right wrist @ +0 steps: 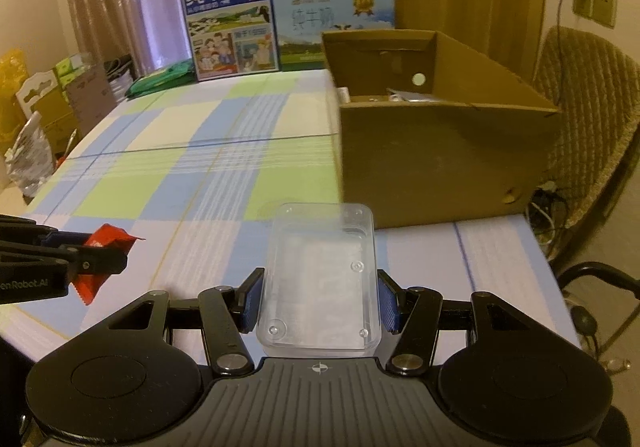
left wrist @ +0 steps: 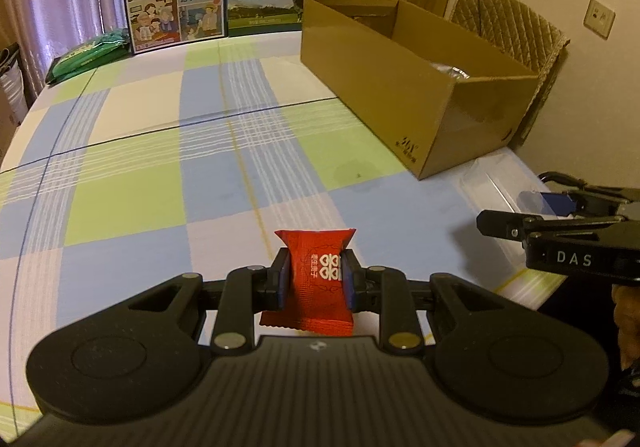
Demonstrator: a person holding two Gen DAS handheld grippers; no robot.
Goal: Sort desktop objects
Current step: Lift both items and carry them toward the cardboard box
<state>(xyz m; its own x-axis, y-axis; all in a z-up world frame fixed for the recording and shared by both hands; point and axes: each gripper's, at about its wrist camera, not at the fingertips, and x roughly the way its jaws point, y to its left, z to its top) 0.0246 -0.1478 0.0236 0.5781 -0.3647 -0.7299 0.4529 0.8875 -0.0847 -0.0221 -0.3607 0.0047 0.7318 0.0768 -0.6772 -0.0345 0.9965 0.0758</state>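
Two containers (right wrist: 320, 279) (right wrist: 440, 151) — clear one in right gripper (right wrist: 320, 301).

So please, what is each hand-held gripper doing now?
Left hand-held gripper: closed on the red packet.
Right hand-held gripper: closed on the clear box.

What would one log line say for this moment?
left gripper: holds red candy packet | right gripper: around clear plastic box | open cardboard box: beyond

Red packet (left wrist: 316, 281), checked tablecloth (left wrist: 160, 151)
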